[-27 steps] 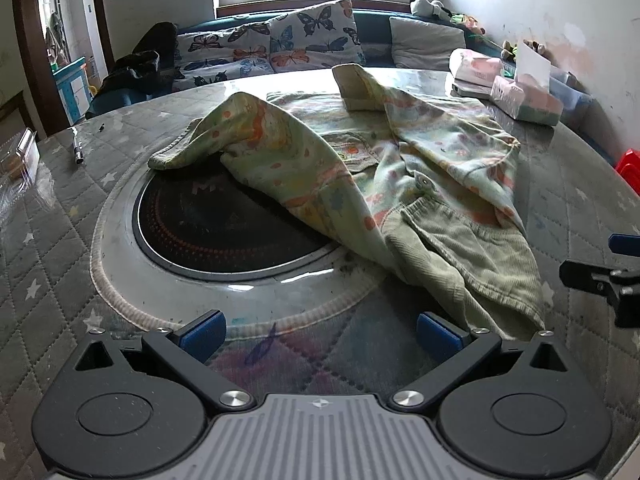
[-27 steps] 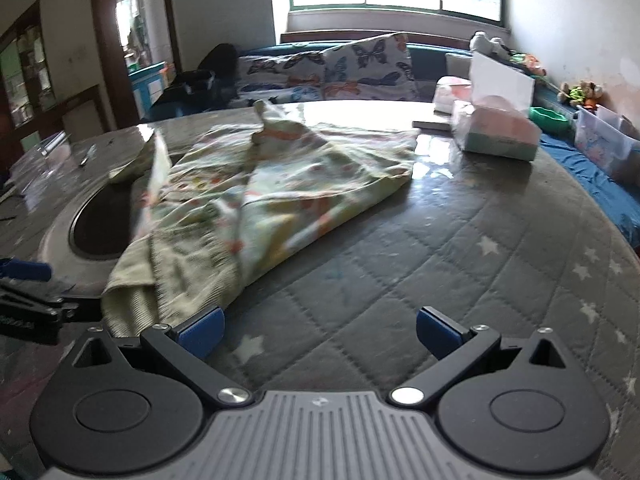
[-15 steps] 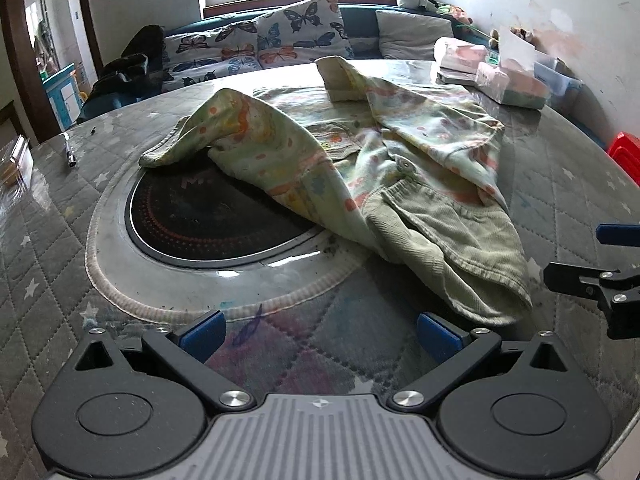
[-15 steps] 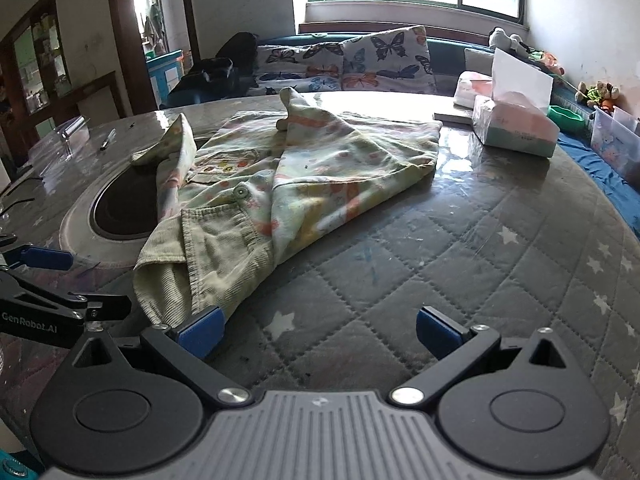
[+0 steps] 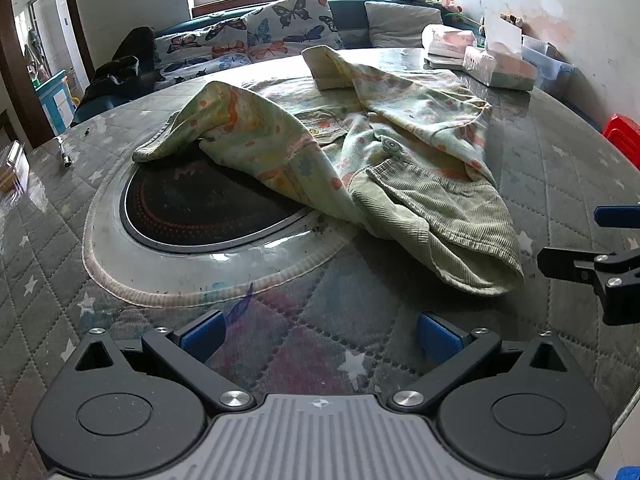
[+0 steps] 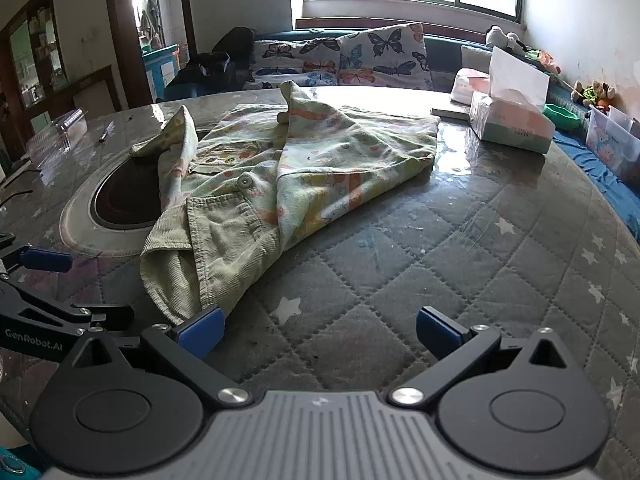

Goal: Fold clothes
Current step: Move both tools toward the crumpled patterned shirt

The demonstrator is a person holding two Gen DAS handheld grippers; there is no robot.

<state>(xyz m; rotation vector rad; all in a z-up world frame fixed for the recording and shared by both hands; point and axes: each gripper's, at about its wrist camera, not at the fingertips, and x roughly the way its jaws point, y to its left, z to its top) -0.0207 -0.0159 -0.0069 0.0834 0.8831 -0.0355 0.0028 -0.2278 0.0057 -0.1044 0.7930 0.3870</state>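
Observation:
A small green corduroy jacket (image 5: 400, 160) with a printed pale lining lies rumpled on the round quilted table (image 5: 320, 344), its lining turned outward and one sleeve draped over the dark inset hob (image 5: 192, 208). My left gripper (image 5: 320, 334) is open, hovering over bare quilt just short of the jacket's near hem. My right gripper (image 6: 320, 330) is open too; its left fingertip (image 6: 200, 330) sits at the hem corner of the jacket (image 6: 280, 184), nothing between the pads. Each gripper shows at the edge of the other's view.
A tissue box (image 6: 512, 120) and a flat pack (image 6: 464, 84) stand at the table's far right. A pen (image 6: 105, 133) and a clear plastic box (image 6: 60, 132) lie at the far left. Butterfly cushions (image 5: 256, 40) line a sofa behind.
Both grippers have drawn back toward the near table edge and tilted, so the jacket sits farther away and more fully in view. Both stayed open; the jacket has not moved.

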